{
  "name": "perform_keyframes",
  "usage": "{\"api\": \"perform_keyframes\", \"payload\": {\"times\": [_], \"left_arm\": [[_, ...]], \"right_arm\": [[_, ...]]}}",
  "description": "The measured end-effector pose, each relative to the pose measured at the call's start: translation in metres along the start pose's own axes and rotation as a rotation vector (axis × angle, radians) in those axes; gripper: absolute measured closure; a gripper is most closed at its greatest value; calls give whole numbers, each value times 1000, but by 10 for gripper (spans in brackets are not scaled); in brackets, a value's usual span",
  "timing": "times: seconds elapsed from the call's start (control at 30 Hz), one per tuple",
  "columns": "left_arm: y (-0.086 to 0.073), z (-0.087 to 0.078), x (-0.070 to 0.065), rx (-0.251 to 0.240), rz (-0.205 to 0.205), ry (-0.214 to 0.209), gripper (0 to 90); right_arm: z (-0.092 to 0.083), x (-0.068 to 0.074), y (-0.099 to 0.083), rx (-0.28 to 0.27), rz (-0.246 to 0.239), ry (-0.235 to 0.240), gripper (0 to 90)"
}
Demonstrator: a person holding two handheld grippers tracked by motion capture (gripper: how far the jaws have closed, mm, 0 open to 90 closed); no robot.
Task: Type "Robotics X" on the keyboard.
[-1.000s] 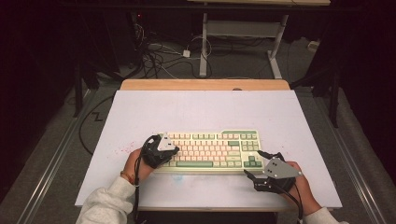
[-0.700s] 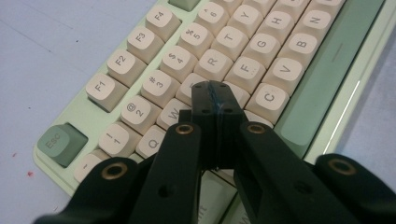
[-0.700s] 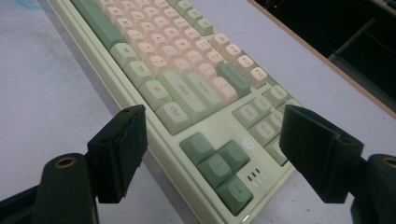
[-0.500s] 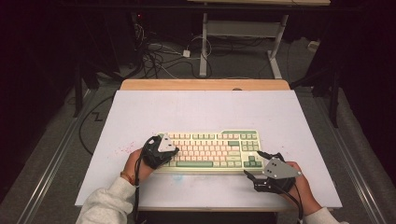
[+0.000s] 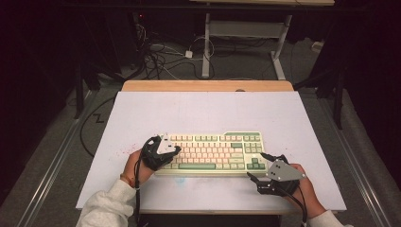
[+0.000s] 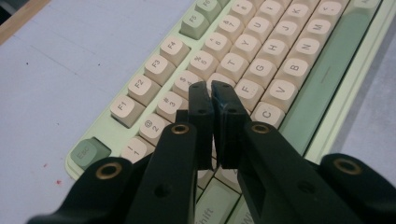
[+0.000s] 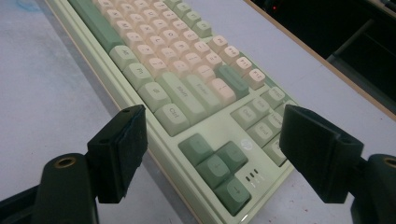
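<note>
A cream and green keyboard (image 5: 213,151) lies on the white table top near the front edge. My left gripper (image 5: 175,150) rests over the keyboard's left end, held by a hand in a pale sleeve. In the left gripper view its jaws (image 6: 211,88) stand almost together over the letter keys (image 6: 261,60), having just parted by a thin slit, with nothing between them. My right gripper (image 5: 256,165) sits at the keyboard's front right corner. Seen from the right gripper view, it (image 7: 215,140) is wide open, its jaws on either side of the green arrow keys (image 7: 215,163).
The white table top (image 5: 198,113) has a wooden strip (image 5: 208,85) along its far edge. Small red specks mark the surface left of the keyboard. Cables (image 5: 161,56) and a white desk frame (image 5: 246,28) lie on the dark floor beyond.
</note>
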State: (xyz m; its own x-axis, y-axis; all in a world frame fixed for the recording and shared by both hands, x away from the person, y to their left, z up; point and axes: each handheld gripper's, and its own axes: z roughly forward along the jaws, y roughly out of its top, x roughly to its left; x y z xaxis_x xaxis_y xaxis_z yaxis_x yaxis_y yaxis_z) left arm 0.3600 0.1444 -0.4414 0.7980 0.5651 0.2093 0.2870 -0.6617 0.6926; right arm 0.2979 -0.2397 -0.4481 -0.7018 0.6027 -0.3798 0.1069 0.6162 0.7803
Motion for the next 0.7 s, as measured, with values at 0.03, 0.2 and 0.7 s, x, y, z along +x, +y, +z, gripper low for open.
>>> {"api": "perform_keyframes", "payload": {"times": [0.03,0.2,0.7], "left_arm": [[0,-1,0,-3,1,2,852],[1,-5,0,-28,7,14,831],[-1,-12,-2,-88,12,65,396]], "right_arm": [[0,0,0,0,1,0,242],[0,0,0,-2,3,1,242],[-1,-1,0,-2,7,-2,242]]}}
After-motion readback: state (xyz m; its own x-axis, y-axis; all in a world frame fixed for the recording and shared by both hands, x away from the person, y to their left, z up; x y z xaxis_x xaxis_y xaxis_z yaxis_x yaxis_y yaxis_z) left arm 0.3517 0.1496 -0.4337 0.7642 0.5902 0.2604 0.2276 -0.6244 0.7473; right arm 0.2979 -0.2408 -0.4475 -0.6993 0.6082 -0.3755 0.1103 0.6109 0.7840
